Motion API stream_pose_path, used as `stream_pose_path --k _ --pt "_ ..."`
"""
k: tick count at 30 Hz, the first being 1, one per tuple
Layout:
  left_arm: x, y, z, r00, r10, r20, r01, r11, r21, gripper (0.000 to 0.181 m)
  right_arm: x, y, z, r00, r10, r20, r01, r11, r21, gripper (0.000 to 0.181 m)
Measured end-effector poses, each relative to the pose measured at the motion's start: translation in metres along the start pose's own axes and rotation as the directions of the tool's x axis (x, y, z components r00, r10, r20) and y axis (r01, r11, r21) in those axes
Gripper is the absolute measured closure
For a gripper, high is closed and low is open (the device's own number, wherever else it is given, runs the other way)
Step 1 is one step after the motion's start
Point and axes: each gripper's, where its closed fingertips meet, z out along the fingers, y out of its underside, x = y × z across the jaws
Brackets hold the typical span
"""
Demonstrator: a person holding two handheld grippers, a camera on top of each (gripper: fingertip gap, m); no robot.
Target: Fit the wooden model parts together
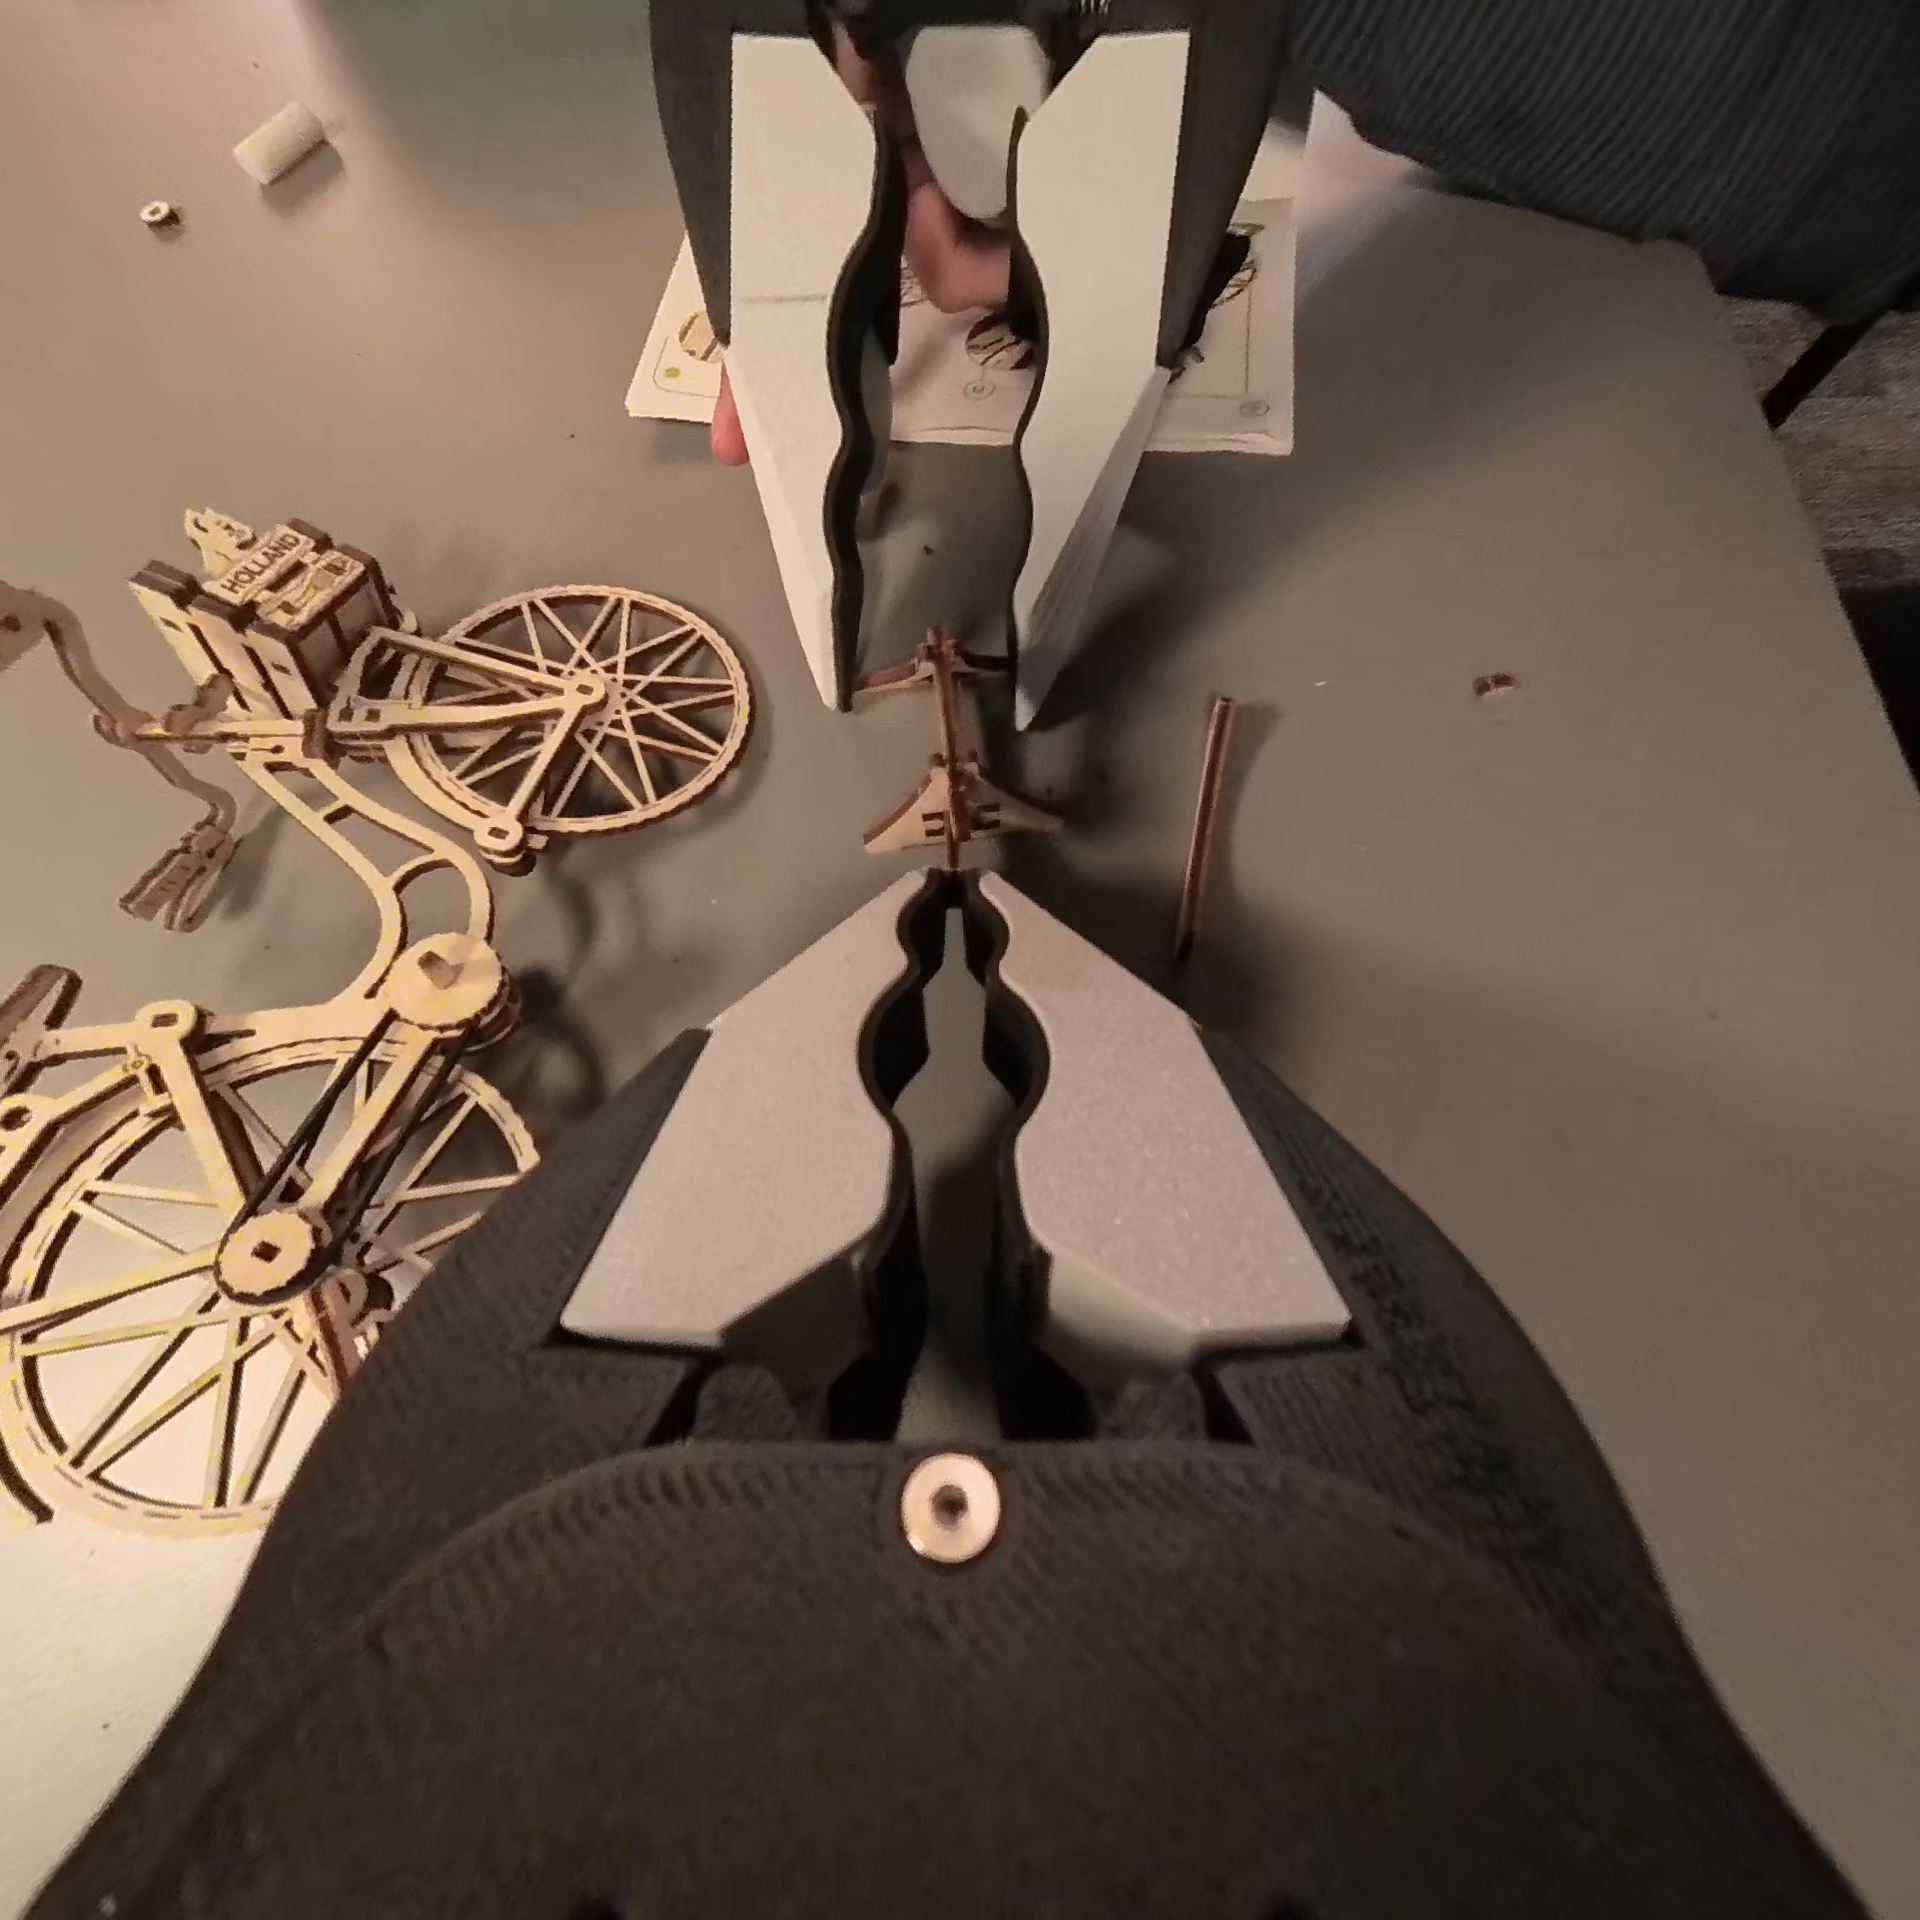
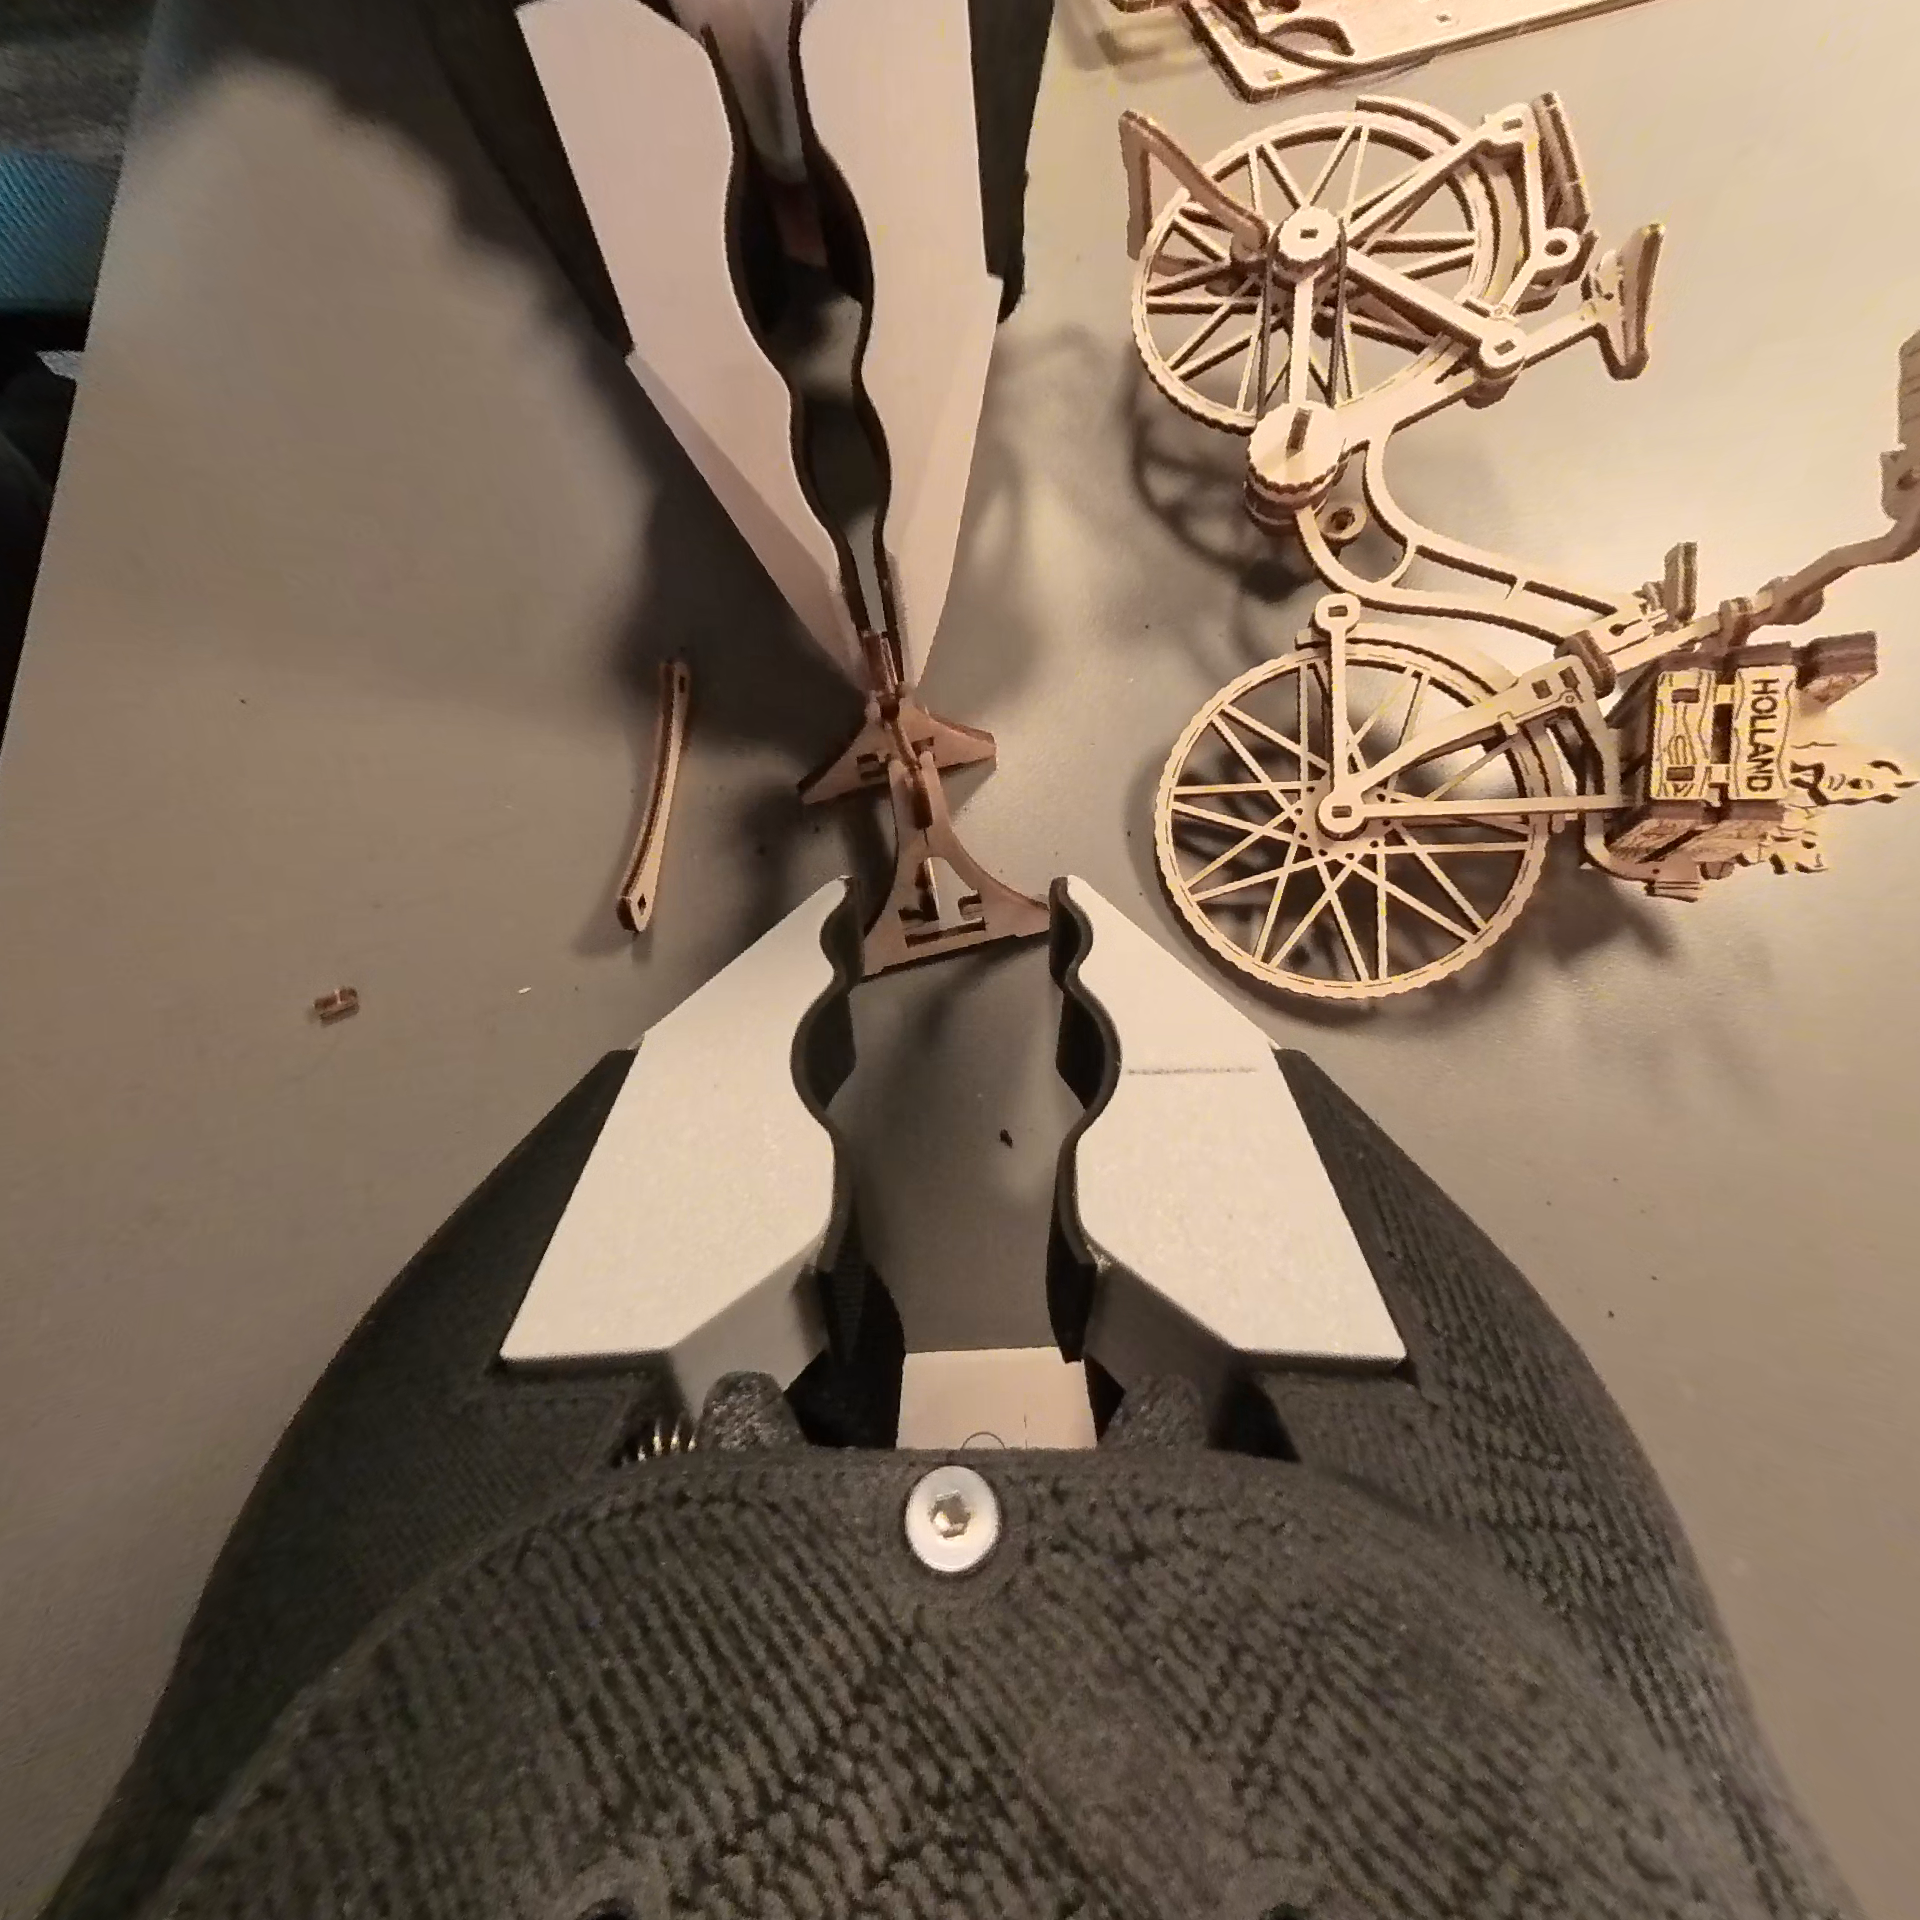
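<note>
1. Wooden stand assembly (image 1: pixel 951 769), seen in the left wrist view: two small flared foot pieces joined by a thin spine, standing on the grey table (image 1: pixel 1455 1039) between the two grippers. The left gripper (image 1: pixel 951 883) has its tips pinched nearly together on the near end of the spine. The right gripper (image 1: pixel 935 707) comes in from the far side with its tips set apart, straddling the far foot piece; whether they touch it I cannot tell.
2. Same view, around it: a wooden bicycle model (image 1: pixel 343 883) lies flat to the left, carrying a small crate (image 1: pixel 275 613) at its front wheel. A loose curved wooden strip (image 1: pixel 1205 831) lies just right of the assembly, and a tiny wooden chip (image 1: pixel 1494 684) farther right. A printed instruction sheet (image 1: pixel 1226 353) lies behind the right gripper, and a small pale cylinder (image 1: pixel 281 143) at top left.
3. Right wrist view: the right gripper (image 2: pixel 951 894) stands moderately open, its tips on either side of the near foot piece of the wooden stand assembly (image 2: pixel 914 821). The left gripper (image 2: pixel 873 644) reaches in from the top, narrowed onto the far end of the spine.
4. Same view: the curved wooden strip (image 2: pixel 655 800) lies left of the assembly with the tiny wooden chip (image 2: pixel 335 1004) beyond it; the wooden bicycle model (image 2: pixel 1455 582) lies to the right.
</note>
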Motion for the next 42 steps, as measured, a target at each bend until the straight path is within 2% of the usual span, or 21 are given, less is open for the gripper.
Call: stream_pose_path --k 13,27,38,42 --pt "-0.003 0.001 0.004 1.0 0.0 0.026 0.001 1.0 -0.02 0.179 0.0 -0.001 0.001 1.0 0.003 -0.007 -0.003 1.0 0.0 0.148" --pt "-0.002 0.002 0.005 1.0 -0.01 0.003 0.01 1.0 -0.03 0.179 0.002 0.001 -0.009 0.998 0.057 0.022 -0.057 0.998 0.034 0.139" --pt "-0.001 0.0 0.007 0.999 0.019 -0.032 -0.02 0.999 -0.026 0.179 0.007 -0.005 -0.02 0.989 0.122 0.089 -0.131 0.986 0.105 0.154" --pt "-0.002 0.0 0.008 0.999 0.016 -0.044 -0.017 1.0 -0.026 0.179 0.013 0.003 -0.02 0.992 0.113 0.064 -0.116 0.992 0.053 0.154"
